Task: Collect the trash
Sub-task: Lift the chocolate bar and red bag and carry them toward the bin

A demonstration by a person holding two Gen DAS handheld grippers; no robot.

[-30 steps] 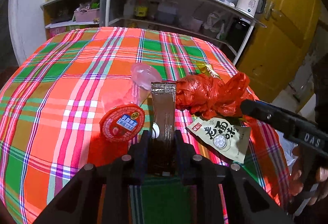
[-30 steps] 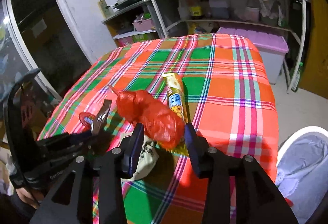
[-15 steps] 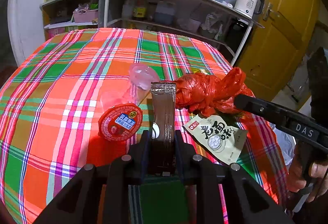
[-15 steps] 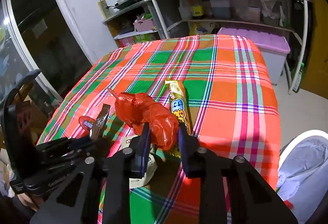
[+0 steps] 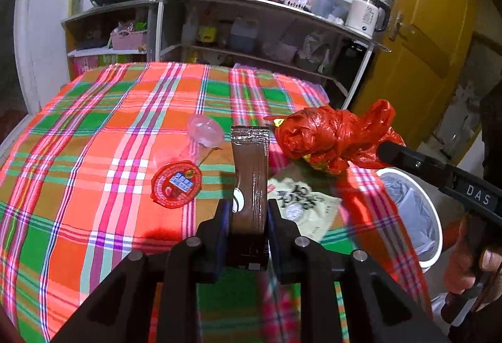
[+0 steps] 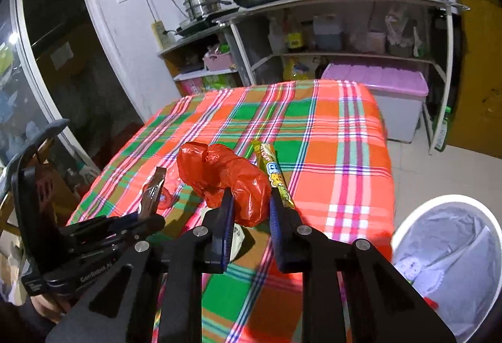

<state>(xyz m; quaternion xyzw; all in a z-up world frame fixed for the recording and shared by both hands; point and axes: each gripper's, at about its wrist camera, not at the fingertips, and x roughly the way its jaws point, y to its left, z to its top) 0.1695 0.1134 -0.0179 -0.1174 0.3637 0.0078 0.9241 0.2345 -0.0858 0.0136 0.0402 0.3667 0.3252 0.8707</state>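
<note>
Two pieces of trash are off the cloth: the red plastic bag point(image 6: 230, 175), bunched and knotted, is pinched between the fingers of the right claw point(image 6: 249, 211) and hangs above the counter point(image 6: 317, 136), while the brown sachet point(image 5: 250, 173) stands upright, clamped by its lower end in the left claw point(image 5: 250, 217). Under the bag, a yellow snack wrapper point(image 6: 274, 173) lies flat on the checked cloth, partly hidden behind the bag and the right finger. A pale printed packet point(image 5: 302, 202) lies just beside the left claw, and a round red lid point(image 5: 175, 184) rests to the sachet's left, with a clear plastic cup point(image 5: 205, 131) tipped on its side just behind it. Past the counter's right edge, on the floor, a white bin point(image 6: 448, 261) with a pale liner stands open.
</note>
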